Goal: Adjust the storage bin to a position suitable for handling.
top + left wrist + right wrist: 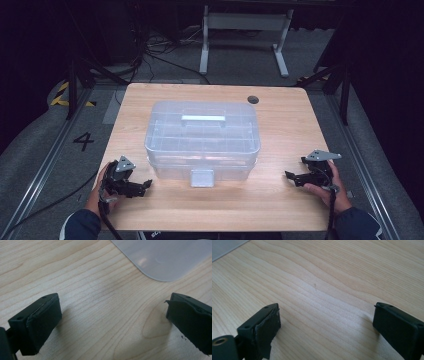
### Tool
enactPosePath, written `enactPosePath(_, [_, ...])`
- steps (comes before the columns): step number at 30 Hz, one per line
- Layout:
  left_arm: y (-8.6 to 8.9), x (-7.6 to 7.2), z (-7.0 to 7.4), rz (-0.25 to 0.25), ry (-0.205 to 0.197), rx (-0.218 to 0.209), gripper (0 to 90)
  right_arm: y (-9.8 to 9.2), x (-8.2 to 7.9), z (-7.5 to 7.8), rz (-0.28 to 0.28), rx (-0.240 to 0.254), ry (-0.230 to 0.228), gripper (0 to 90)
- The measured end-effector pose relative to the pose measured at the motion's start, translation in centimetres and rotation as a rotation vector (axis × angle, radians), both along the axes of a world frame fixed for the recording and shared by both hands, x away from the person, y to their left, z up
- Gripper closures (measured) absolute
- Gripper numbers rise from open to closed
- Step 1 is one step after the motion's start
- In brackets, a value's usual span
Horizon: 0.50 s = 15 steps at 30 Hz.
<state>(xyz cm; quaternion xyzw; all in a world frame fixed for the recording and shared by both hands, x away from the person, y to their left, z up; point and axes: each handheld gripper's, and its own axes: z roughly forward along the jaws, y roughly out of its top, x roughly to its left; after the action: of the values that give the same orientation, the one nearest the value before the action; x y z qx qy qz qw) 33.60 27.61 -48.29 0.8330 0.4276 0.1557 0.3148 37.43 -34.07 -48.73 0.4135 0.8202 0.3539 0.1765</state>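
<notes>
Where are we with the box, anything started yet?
Nothing looks done: the clear box sits shut in the middle of the table, its front latch down and handle flat. Nothing is in hand: the left gripper and right gripper rest on the wood either side of the box, fingers apart with bare wood between. Reaching the box, likely its latch, is all still left.

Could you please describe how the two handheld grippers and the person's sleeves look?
Both the left gripper and the right gripper are black, each with two blocky rectangular jaws whose pads look worn and frayed at the edges. A grey three-cornered plate sits on top of each, and a black cable trails from each. The person wears dark blue sleeves.
</notes>
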Motion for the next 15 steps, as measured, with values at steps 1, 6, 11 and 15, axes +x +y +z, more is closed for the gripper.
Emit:
enactPosePath(1, [0.11, 0.09, 0.02, -0.016, 0.0, 0.005, 0.4, -0.08, -0.09, -0.01, -0.003, -0.001, 0.0, 7.8])
enactPosePath(6, [0.29, 0.34, 0.07, -0.045, 0.001, 0.012, 0.2, -0.32, -0.3, -0.01, -0.01, -0.001, 0.002, 7.8])
enactPosePath(11, [0.3, 0.32, 0.05, -0.044, -0.003, 0.011, 0.4, -0.23, -0.28, 0.01, -0.022, 0.003, 0.003, 7.7])
enactPosePath(15, [0.52, 0.34, 0.09, -0.07, -0.005, 0.019, 0.5, -0.18, -0.15, 0.03, -0.023, -0.002, 0.004, 7.6])
